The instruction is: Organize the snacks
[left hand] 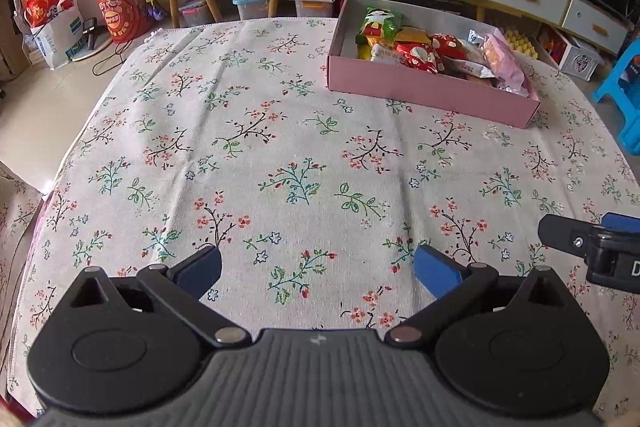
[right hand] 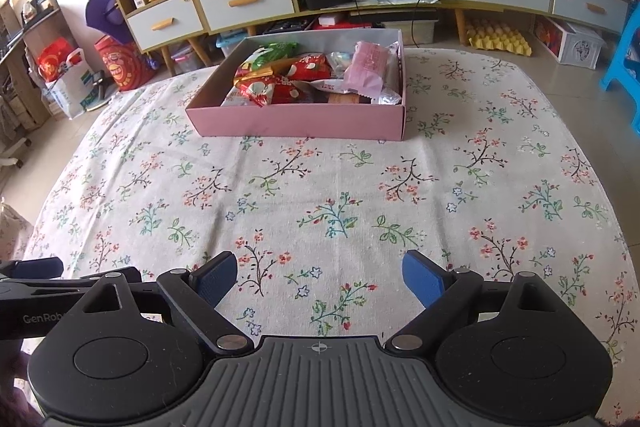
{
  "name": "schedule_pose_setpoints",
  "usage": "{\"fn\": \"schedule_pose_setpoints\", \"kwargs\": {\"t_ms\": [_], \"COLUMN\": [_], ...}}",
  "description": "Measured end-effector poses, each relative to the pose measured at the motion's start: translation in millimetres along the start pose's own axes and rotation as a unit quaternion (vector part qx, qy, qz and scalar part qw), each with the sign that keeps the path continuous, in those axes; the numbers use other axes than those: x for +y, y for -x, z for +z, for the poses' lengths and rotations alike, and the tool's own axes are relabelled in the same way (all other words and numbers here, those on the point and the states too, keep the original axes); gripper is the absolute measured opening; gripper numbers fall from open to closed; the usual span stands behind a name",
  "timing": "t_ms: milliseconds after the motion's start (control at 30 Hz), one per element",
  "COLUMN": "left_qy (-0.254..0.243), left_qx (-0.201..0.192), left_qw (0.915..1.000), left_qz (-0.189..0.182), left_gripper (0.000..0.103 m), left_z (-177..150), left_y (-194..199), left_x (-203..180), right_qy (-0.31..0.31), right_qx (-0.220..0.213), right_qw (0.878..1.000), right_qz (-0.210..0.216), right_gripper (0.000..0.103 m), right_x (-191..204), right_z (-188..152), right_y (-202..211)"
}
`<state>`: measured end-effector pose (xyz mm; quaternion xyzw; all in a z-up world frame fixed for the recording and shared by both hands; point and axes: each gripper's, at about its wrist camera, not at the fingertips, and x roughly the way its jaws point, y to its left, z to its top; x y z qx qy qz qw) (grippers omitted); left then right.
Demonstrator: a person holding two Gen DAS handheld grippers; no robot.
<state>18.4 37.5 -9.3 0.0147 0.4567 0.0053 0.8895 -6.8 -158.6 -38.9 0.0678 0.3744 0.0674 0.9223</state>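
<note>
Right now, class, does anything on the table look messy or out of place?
Only slightly: the snack packets lie heaped unevenly toward one end of the pink box. Nothing has spilled onto the floral tablecloth.

Legible markings: two partial.
"GenRob", white, cut off by the near gripper's body, stands on the black body of the left gripper point(right hand: 32, 307) at the right wrist view's left edge. A single white "D", cut by the frame edge, stands on the right gripper point(left hand: 608, 247) in the left wrist view. Snack wrapper and bag print is unreadable.
</note>
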Motion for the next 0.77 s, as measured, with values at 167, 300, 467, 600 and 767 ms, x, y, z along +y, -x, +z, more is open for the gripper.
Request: {"fn": "schedule_pose_setpoints", "kwargs": {"t_ms": [167,300,467,600,767], "left_qy": [-0.001,-0.001,0.001,-0.002,-0.008], "left_qx": [0.000,0.001,0.006,0.008,0.013], "left_qw": [1.0000,1.0000,0.9999,0.9998,0.9998], "left_qz": [0.000,-0.001,-0.015,-0.015,-0.015], "left_gripper": [0.103,0.103,0.103,0.103,0.103], "left_z": [-0.2,-0.2,-0.3,-0.3,0.5], "left_y": [-0.3,-0.2,0.9,-0.8,-4.0], "left_x": [-0.5,-0.9,-2.4,-3.6,-5.7], "right_qy": [0.003,0.003,0.007,0.008,0.007], "right_qx": [0.002,0.004,0.009,0.012,0.016], "right_qw": [1.000,1.000,1.000,1.000,1.000], "right_qz": [0.000,0.004,0.007,0.008,0.004], "right_gripper": [0.092,0.092,0.092,0.092,0.092], "right_x": [1.6,1.9,4.1,4.3,2.5], "right_z": [-0.7,-0.9,-1.7,-1.8,-1.9], "right_y": [-0.8,-0.3,-2.1,-3.2,-6.3]}}
